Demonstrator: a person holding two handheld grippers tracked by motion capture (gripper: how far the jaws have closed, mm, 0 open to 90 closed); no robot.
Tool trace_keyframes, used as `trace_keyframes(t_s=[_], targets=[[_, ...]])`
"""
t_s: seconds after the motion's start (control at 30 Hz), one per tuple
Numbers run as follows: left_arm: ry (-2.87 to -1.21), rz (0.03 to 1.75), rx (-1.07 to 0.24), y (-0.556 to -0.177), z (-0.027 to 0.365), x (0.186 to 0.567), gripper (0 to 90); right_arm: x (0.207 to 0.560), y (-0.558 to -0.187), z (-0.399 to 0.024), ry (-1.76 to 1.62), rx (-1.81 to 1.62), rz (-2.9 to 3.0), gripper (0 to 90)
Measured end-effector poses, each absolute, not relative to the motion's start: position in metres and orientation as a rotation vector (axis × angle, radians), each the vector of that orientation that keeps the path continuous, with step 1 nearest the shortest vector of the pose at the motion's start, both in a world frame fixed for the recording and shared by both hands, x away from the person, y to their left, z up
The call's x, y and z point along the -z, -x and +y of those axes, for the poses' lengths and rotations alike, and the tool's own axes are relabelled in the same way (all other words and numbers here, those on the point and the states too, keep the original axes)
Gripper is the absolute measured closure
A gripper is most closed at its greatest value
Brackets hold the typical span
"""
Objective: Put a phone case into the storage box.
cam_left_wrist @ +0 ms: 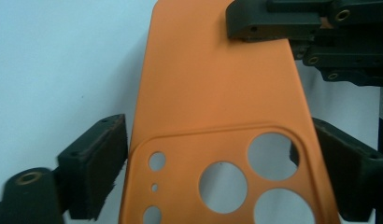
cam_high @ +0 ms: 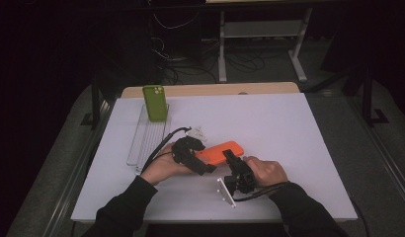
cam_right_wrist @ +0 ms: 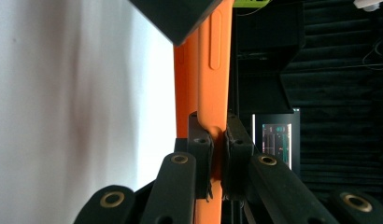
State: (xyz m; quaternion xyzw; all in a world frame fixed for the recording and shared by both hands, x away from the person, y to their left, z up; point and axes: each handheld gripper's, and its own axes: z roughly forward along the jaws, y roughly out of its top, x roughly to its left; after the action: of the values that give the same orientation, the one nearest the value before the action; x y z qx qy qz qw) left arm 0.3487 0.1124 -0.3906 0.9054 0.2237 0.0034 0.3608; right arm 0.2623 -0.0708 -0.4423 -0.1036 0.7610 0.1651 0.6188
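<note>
An orange phone case lies at the table's middle, back side up, its camera cutouts facing the left gripper view. My left gripper straddles the case's camera end; its pads stand at the two long edges without a clear squeeze, so it reads as open. My right gripper is shut on the orange case's opposite end, its two pads pinching the thin edge. It also shows at the top right of the left gripper view.
A green phone case stands upright at the far end of a clear slotted rack on the left. The white table top spreads out to the right and back. Beyond the table are dark floor, cables and a lit screen.
</note>
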Motion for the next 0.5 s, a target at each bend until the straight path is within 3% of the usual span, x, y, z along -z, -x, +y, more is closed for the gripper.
trace_keyframes(t_s=[0.1,0.5], targets=[[-2.318,0.57,0.005,-0.348,0.113,0.39,0.0,0.443,-0.263,-0.071,0.226,-0.379,1.761,82.7],[-2.274,0.569,-0.044,-0.348,0.127,0.385,0.0,0.436,-0.27,-0.078,0.127,-0.422,1.831,82.4]])
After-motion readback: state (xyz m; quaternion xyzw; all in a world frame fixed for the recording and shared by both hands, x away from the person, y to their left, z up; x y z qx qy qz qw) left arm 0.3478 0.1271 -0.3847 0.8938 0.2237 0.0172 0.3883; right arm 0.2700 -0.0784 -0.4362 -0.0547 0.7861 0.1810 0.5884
